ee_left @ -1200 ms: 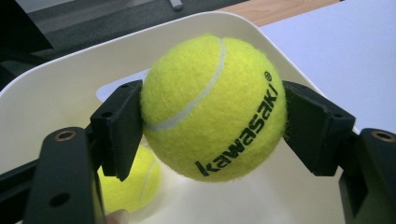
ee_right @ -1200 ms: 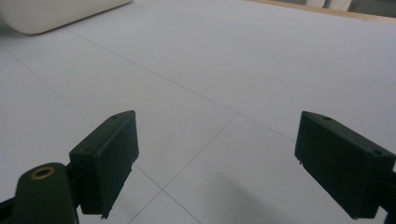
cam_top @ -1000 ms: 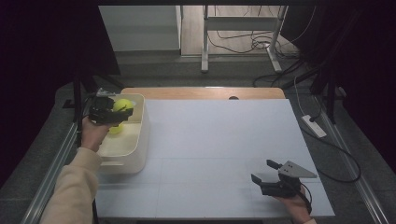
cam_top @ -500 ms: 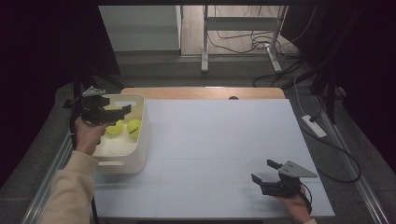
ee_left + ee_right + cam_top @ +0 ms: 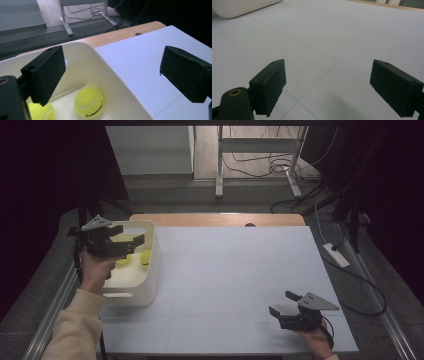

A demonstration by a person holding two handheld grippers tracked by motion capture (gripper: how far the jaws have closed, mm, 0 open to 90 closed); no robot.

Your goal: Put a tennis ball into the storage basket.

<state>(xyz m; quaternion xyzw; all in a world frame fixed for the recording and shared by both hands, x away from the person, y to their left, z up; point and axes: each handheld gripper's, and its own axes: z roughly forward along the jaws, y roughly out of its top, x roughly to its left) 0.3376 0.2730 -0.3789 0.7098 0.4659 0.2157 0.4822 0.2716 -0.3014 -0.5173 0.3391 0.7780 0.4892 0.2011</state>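
Observation:
A white bin [image 5: 150, 285] stands at the table's left edge with two yellow tennis balls [image 5: 146, 256] [image 5: 123, 260] lying inside. My left gripper [image 5: 134, 245] hovers over the bin's left side, jaws wide open and empty. In the left gripper view the two balls [image 5: 89, 102] [image 5: 41, 111] lie on the bin floor below my left gripper [image 5: 115, 75], with the bin's rim [image 5: 100, 56] running between the jaws. My right gripper [image 5: 281, 303] rests low at the table's near right, open and empty. In the right gripper view it [image 5: 334, 85] faces bare white tabletop.
The white table surface [image 5: 235, 270] has a wooden strip [image 5: 215, 219] along its far edge. A corner of the bin [image 5: 242, 7] sits far off in the right gripper view. Cables and a power strip [image 5: 336, 255] lie on the floor to the right.
A tennis ball that sat between the left gripper's jaws now lies in the bin with the other. The left gripper has drawn back leftward and toward me. The right gripper has stayed still.

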